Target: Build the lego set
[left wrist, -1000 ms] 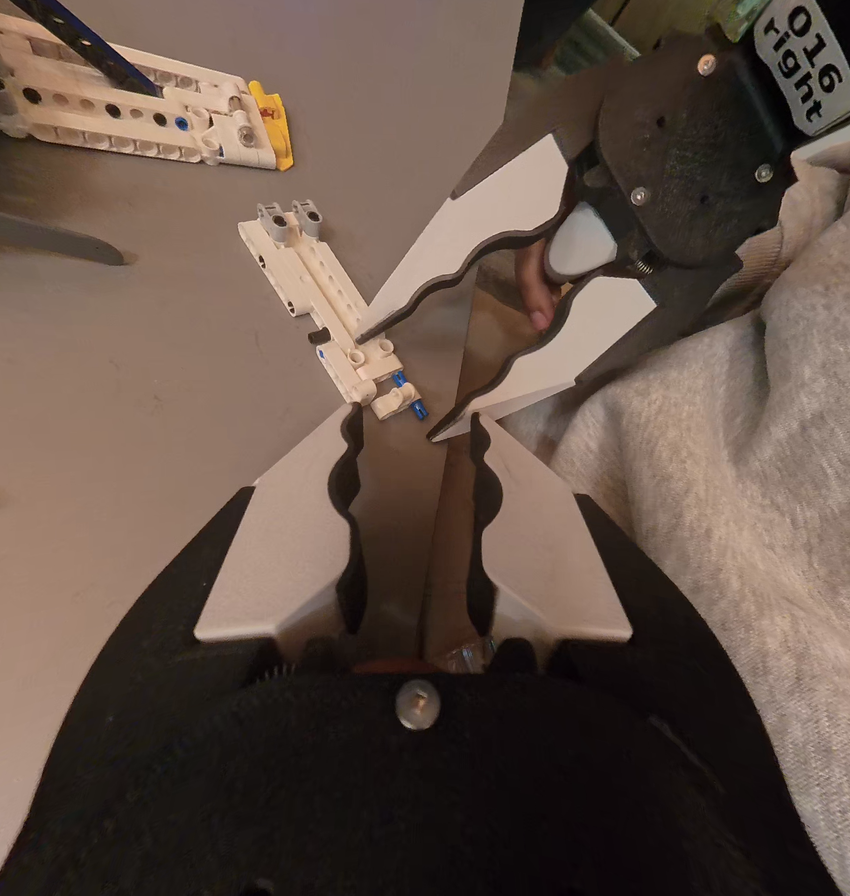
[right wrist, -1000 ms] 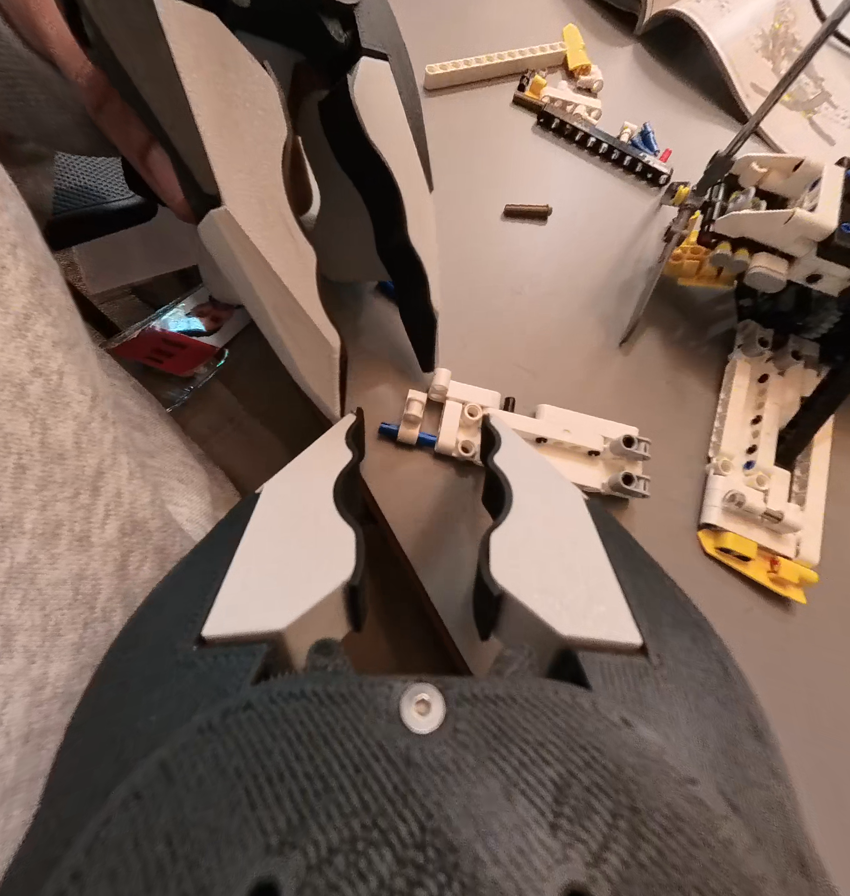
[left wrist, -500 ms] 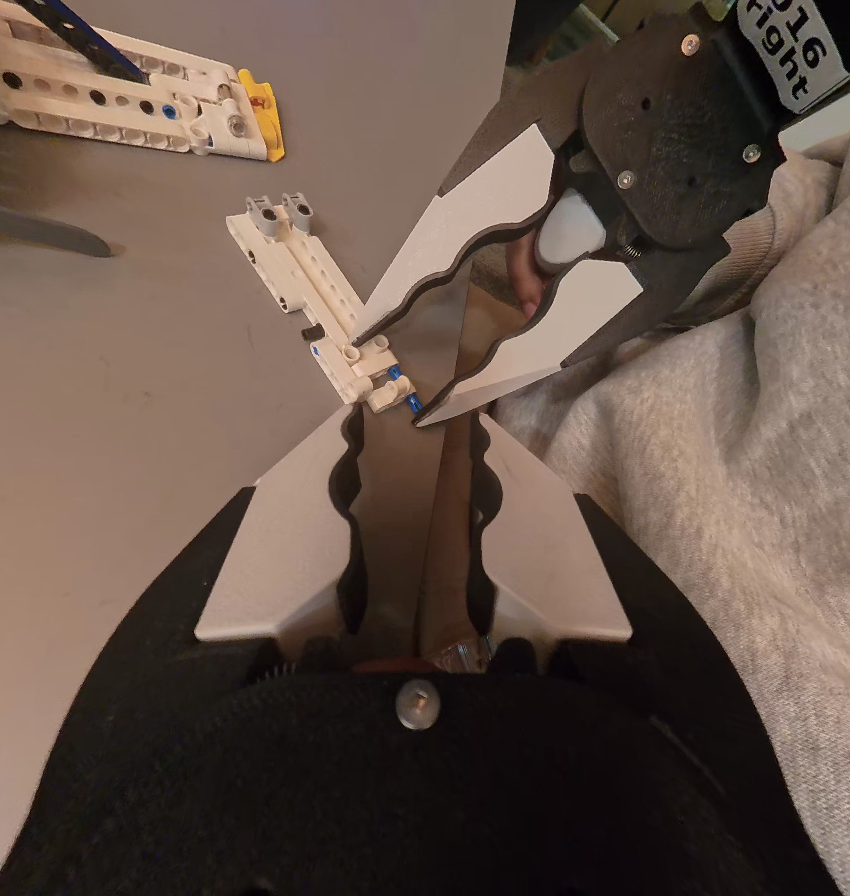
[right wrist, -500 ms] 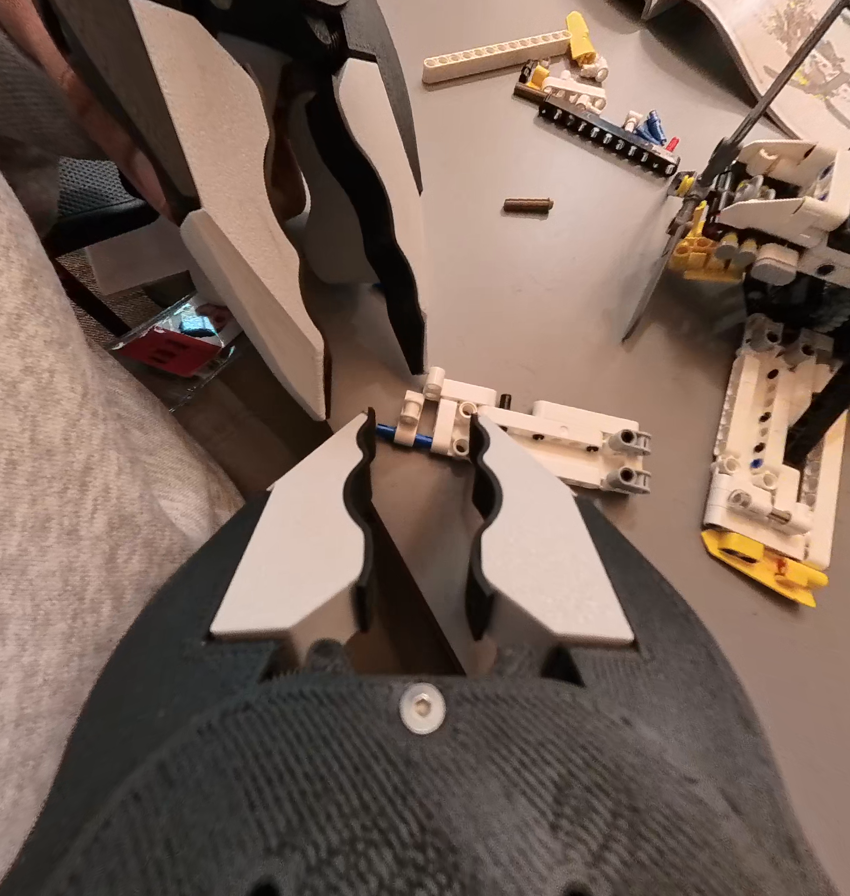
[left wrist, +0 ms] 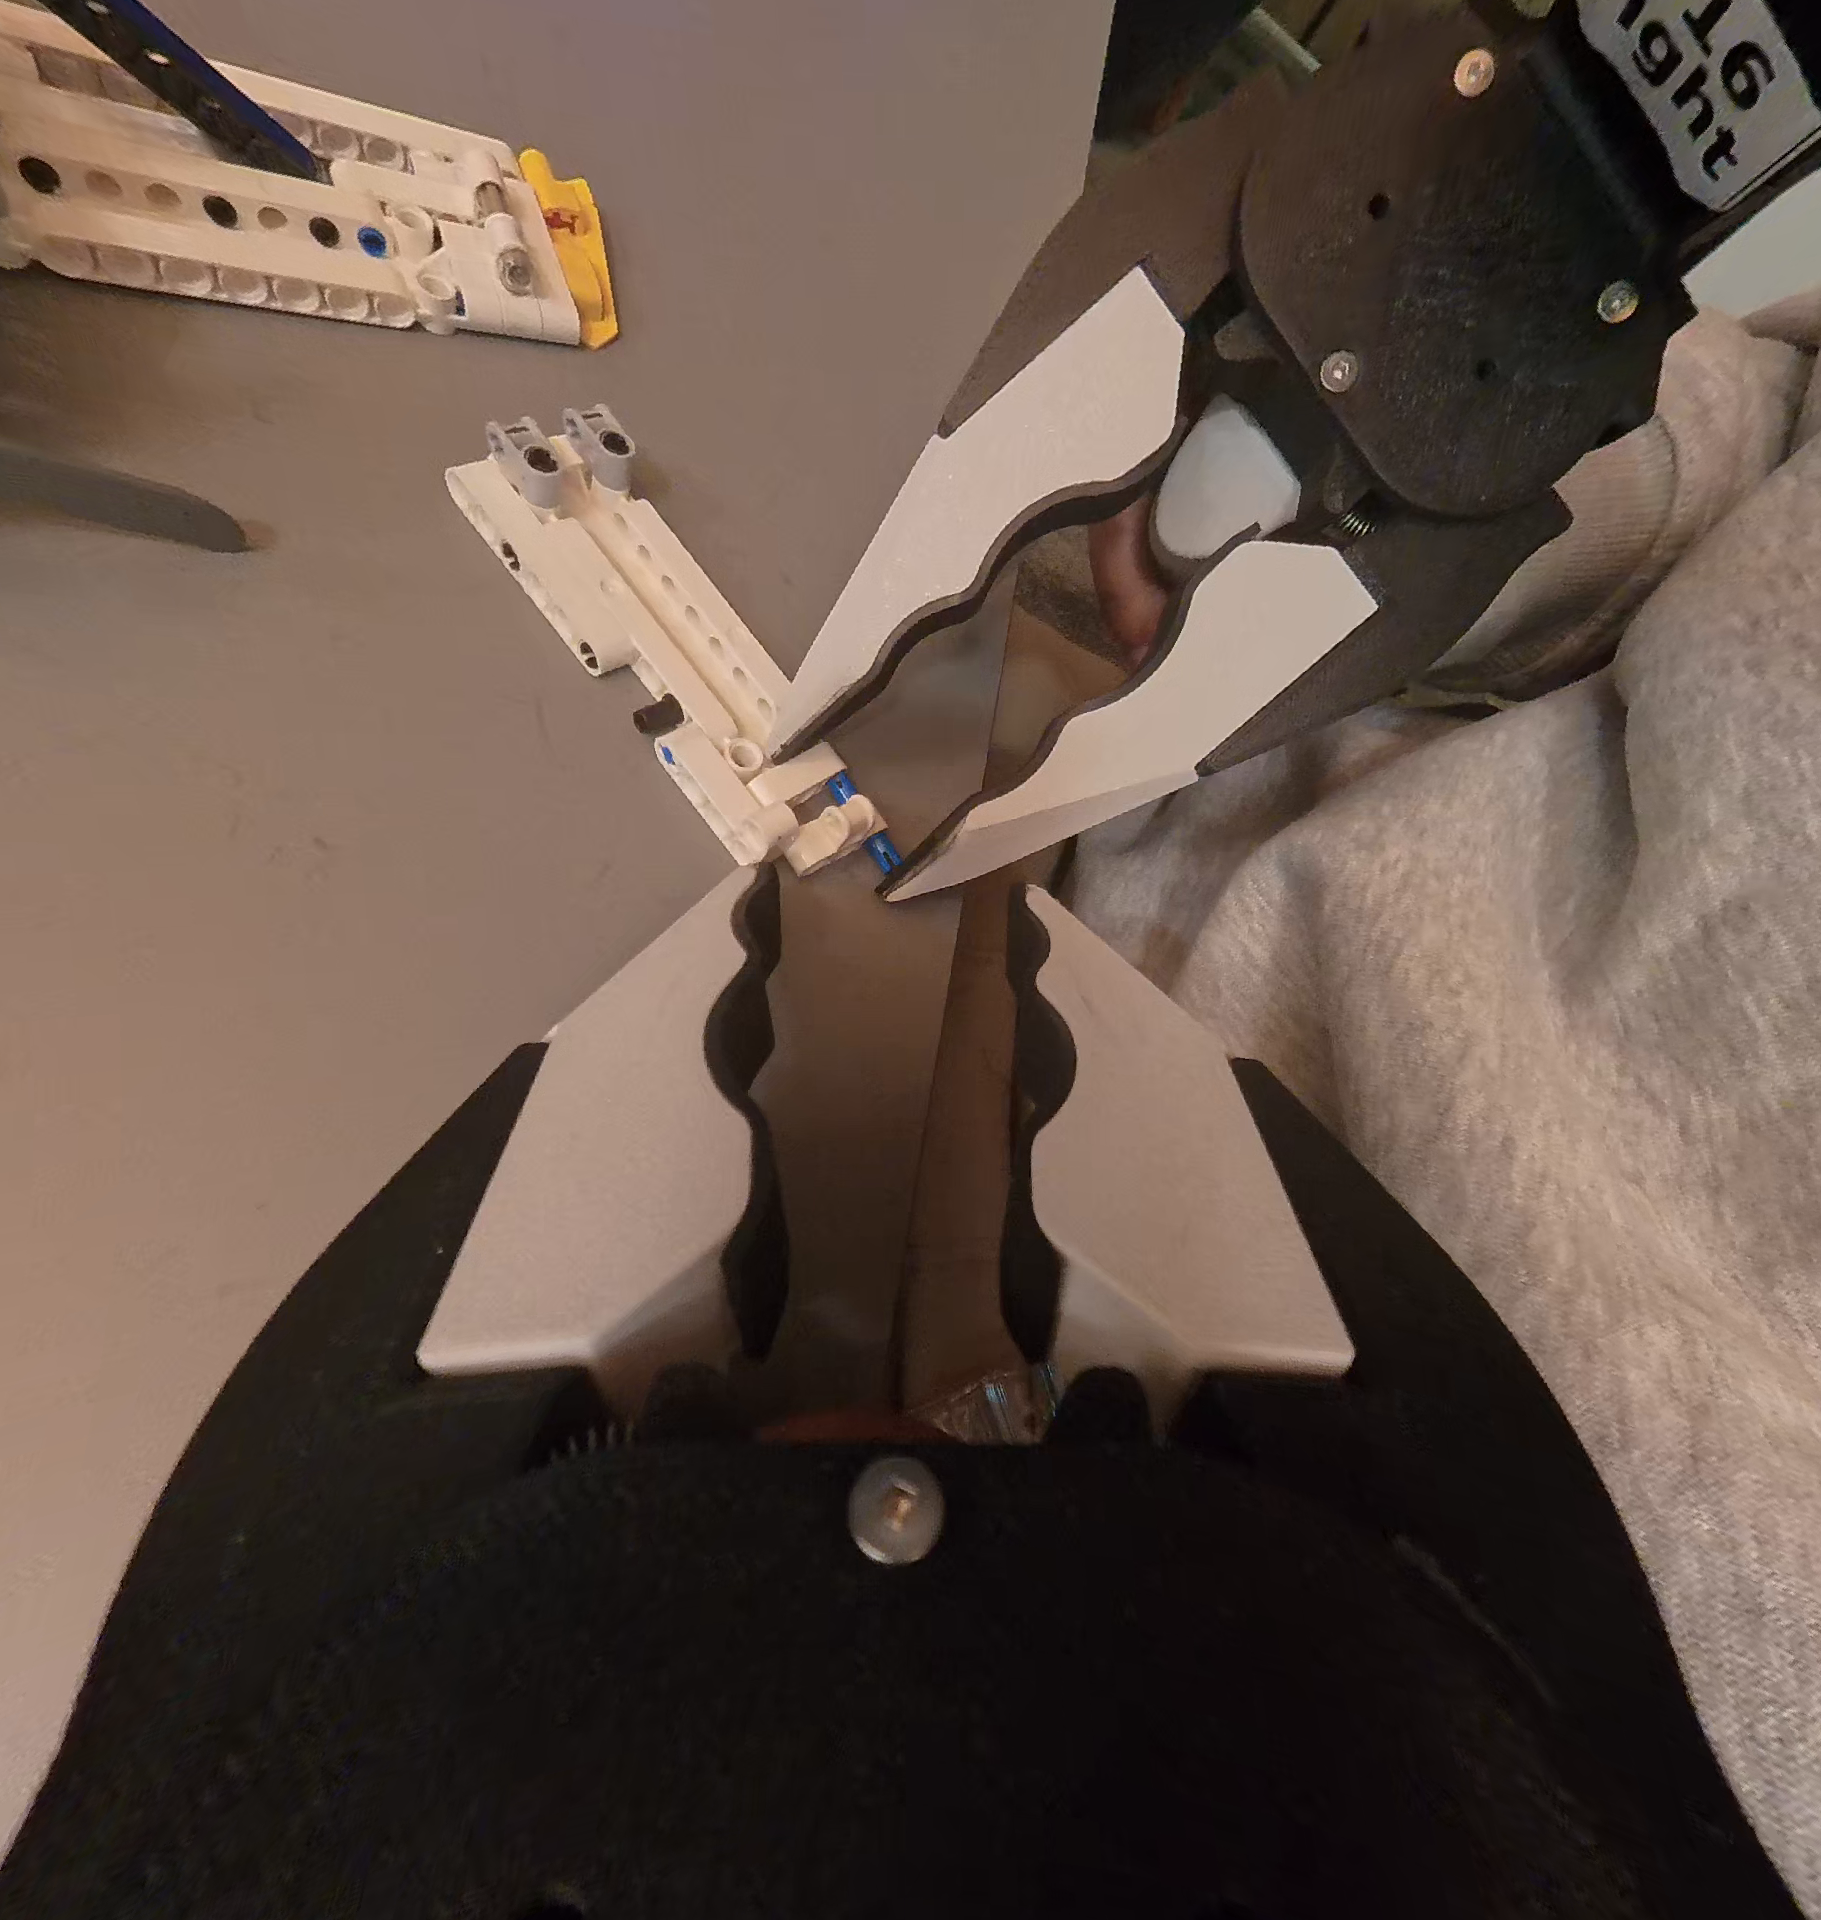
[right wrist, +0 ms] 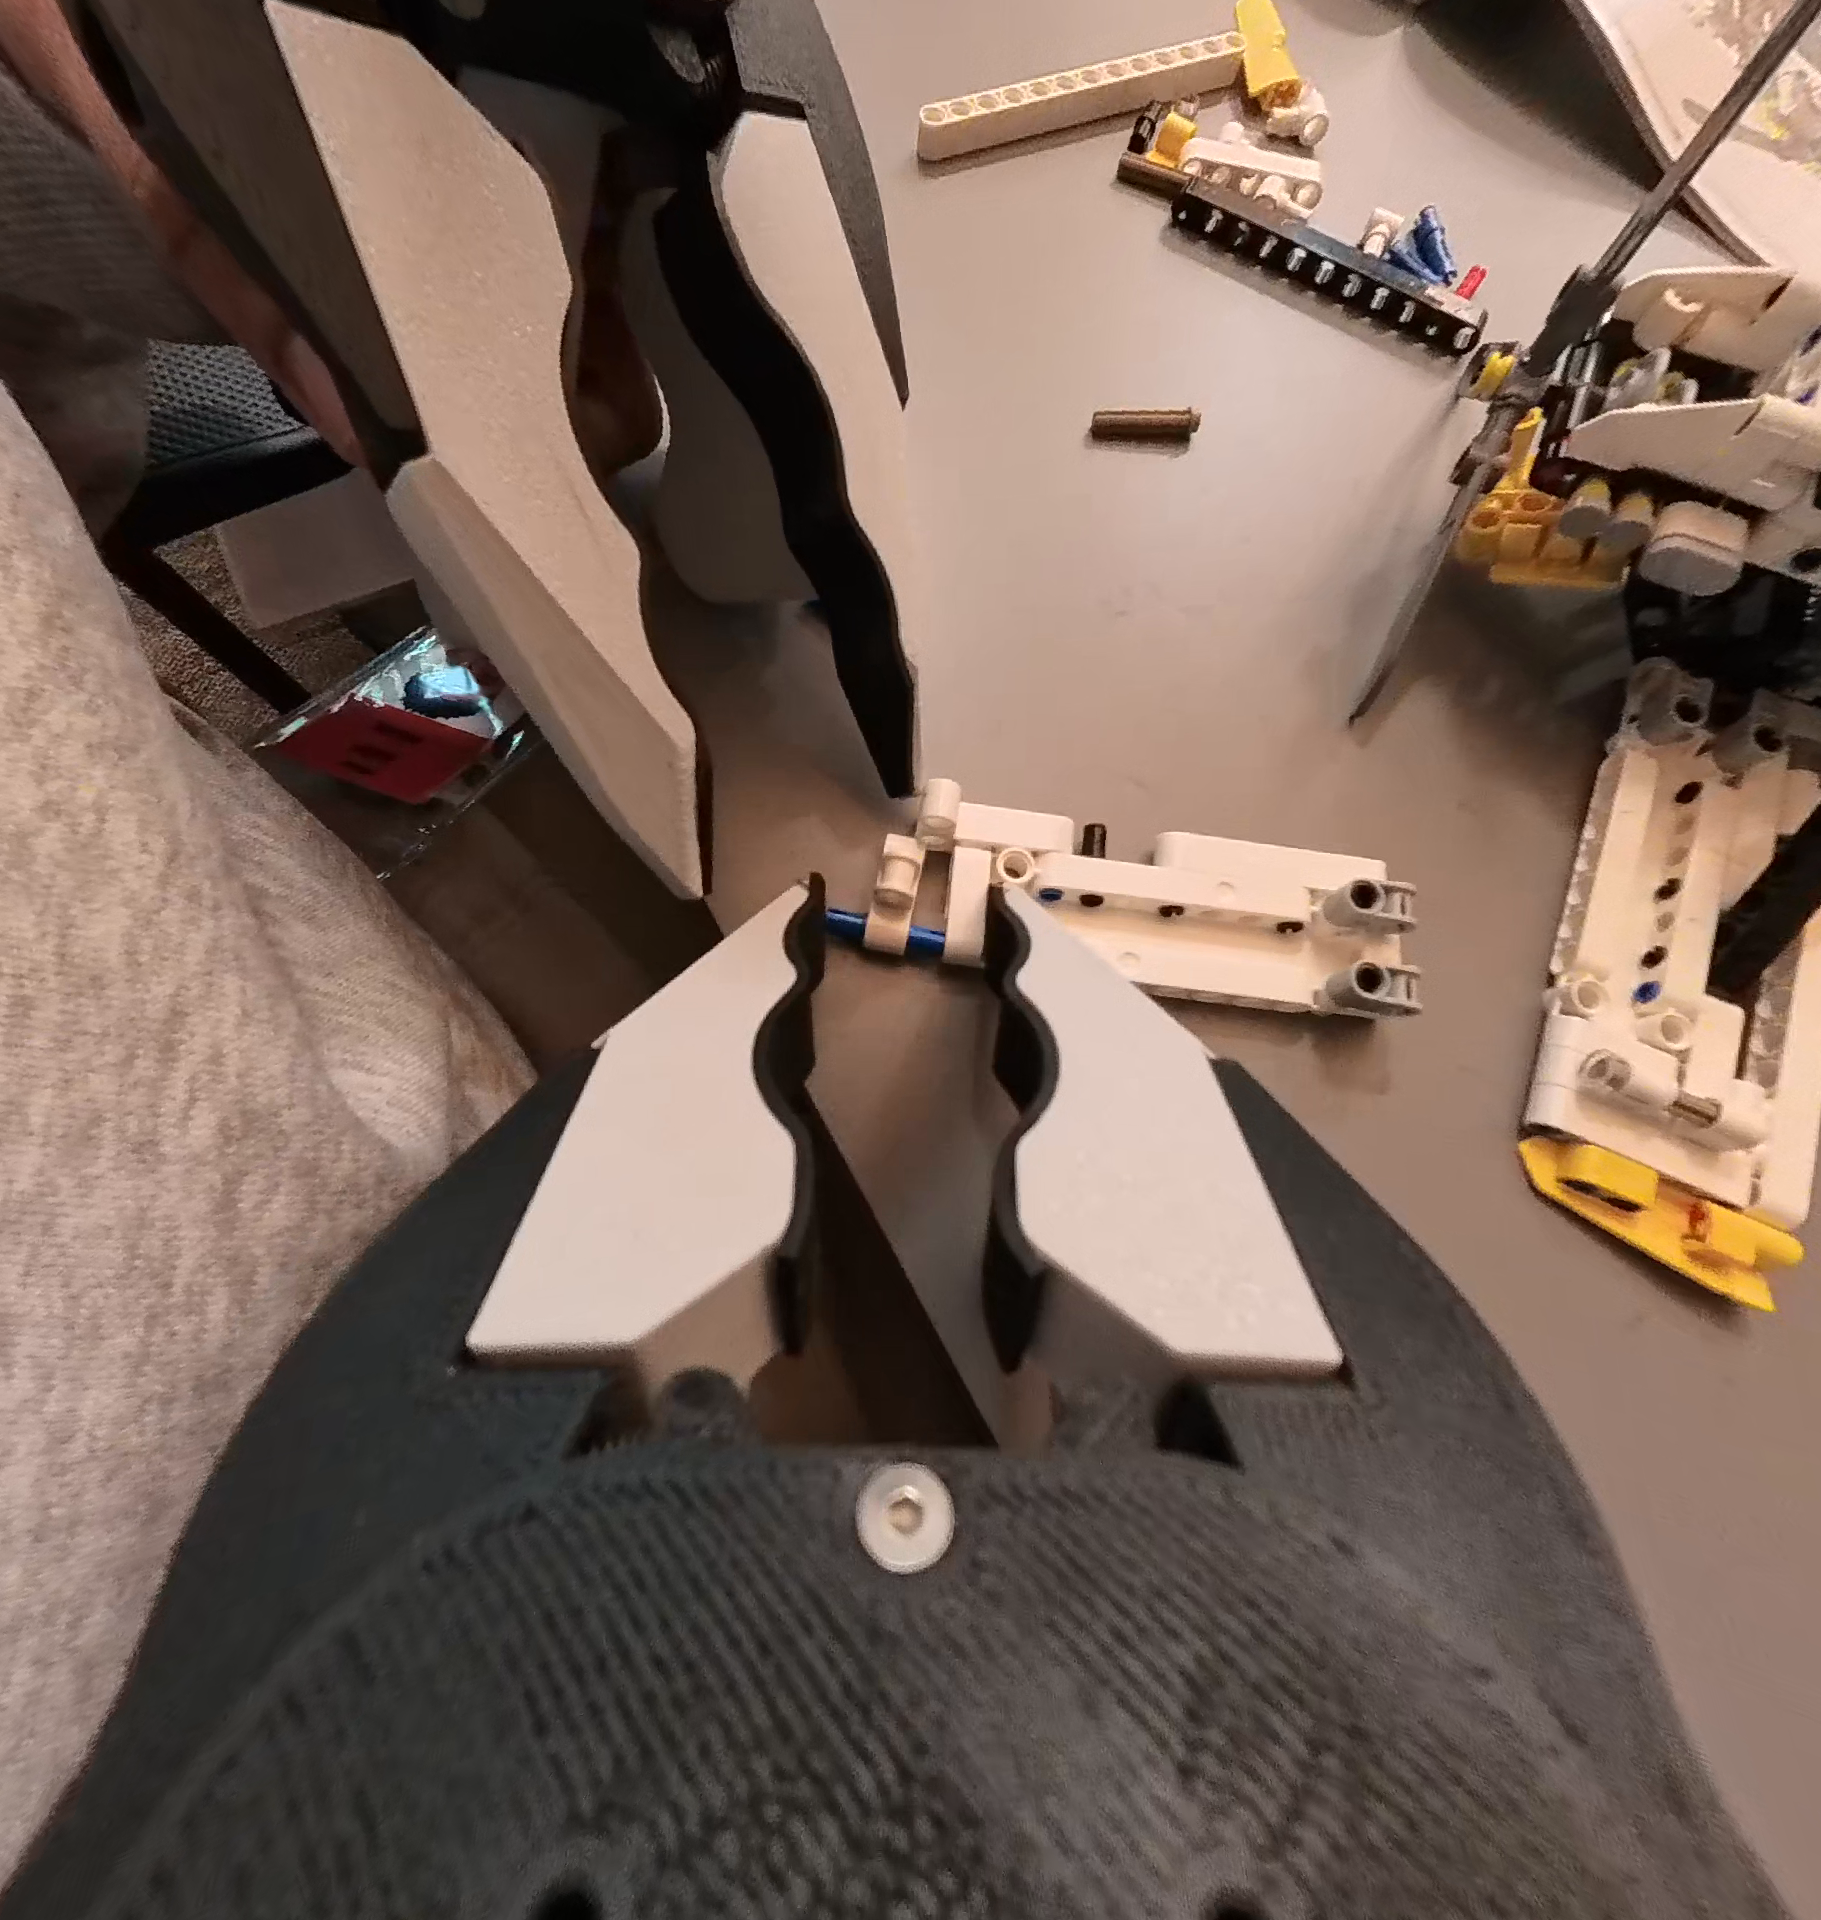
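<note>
Right at the middle of both views, one small white lego piece lies flat on the grey bench, with a blue pin sticking out at its near end and two grey round ends at the far end. The right gripper has its two fingers open, one on each side of the blue pin end. The left gripper is open too and holds nothing. One bigger white and yellow lego build sits at the right of the right wrist view. One long white beam and one black beam lie at the top.
</note>
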A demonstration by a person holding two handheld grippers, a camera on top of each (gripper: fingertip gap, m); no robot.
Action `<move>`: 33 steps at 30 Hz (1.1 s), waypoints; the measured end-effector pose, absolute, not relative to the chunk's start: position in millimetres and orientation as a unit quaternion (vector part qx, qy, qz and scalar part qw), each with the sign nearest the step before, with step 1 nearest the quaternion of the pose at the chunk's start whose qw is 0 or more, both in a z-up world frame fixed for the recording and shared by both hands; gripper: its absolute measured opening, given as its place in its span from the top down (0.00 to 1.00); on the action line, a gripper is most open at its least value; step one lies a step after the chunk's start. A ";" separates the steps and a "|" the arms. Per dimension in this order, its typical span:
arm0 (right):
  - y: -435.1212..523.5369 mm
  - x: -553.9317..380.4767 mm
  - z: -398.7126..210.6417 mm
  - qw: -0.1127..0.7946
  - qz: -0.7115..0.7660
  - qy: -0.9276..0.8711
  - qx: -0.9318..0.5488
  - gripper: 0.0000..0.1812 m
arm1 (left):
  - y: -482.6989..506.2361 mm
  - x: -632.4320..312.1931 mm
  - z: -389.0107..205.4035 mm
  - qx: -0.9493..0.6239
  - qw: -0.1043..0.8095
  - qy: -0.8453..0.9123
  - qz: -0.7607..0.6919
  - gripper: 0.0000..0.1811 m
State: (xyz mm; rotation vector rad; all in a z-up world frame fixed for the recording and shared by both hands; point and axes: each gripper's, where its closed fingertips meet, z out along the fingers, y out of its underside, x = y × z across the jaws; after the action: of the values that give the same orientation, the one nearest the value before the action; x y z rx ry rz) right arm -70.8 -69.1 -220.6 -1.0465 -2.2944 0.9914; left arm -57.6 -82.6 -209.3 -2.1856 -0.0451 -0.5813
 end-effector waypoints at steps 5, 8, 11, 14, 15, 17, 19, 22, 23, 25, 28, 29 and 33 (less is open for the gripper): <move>-68.6 -71.0 -221.2 0.202 0.340 -0.837 -0.379 0.84 | -82.3 -57.8 -209.4 -0.875 0.426 -0.018 -0.230 0.77; -68.5 -71.2 -221.7 0.188 0.326 -0.843 -0.384 0.84 | -82.0 -58.3 -209.4 -0.875 0.426 -0.019 -0.229 0.78; -68.6 -71.0 -222.1 0.174 0.315 -0.850 -0.385 0.84 | -81.3 -58.6 -209.6 -0.875 0.427 -0.021 -0.227 0.78; -68.6 -71.2 -222.2 0.163 0.311 -0.853 -0.386 0.84 | -80.5 -59.0 -209.9 -0.876 0.427 -0.021 -0.222 0.78; -68.7 -71.3 -222.1 0.158 0.312 -0.853 -0.388 0.84 | -80.5 -59.1 -210.0 -0.876 0.427 -0.021 -0.221 0.78; -68.8 -71.7 -221.5 0.146 0.319 -0.850 -0.394 0.85 | -80.5 -59.4 -210.1 -0.876 0.428 -0.022 -0.222 0.79; -69.0 -72.0 -221.0 0.137 0.327 -0.846 -0.399 0.85 | -80.5 -59.5 -210.0 -0.876 0.428 -0.022 -0.221 0.79; -69.1 -72.6 -220.7 0.135 0.333 -0.843 -0.400 0.85 | -80.6 -59.4 -209.9 -0.876 0.428 -0.022 -0.222 0.79; -69.0 -72.9 -220.8 0.139 0.333 -0.844 -0.397 0.85 | -80.7 -59.1 -209.8 -0.876 0.428 -0.021 -0.222 0.78; -69.2 -73.5 -221.1 0.149 0.334 -0.844 -0.393 0.85 | -80.8 -59.1 -209.7 -0.876 0.429 -0.017 -0.218 0.78; -69.4 -74.2 -221.0 0.154 0.340 -0.841 -0.391 0.85 | -80.6 -59.0 -209.4 -0.877 0.430 -0.014 -0.214 0.77; -69.6 -74.4 -220.9 0.154 0.343 -0.840 -0.391 0.84 | -80.7 -58.9 -209.0 -0.876 0.431 -0.013 -0.215 0.77; -71.6 -73.6 -220.4 0.143 0.356 -0.838 -0.387 0.84 | -80.6 -59.6 -207.7 -0.874 0.434 -0.017 -0.220 0.77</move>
State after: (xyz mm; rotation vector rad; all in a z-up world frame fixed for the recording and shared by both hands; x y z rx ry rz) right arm -73.6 -71.6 -220.4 -1.1163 -2.4175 1.0266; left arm -59.6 -80.6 -207.7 -2.1762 -0.0412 -0.5476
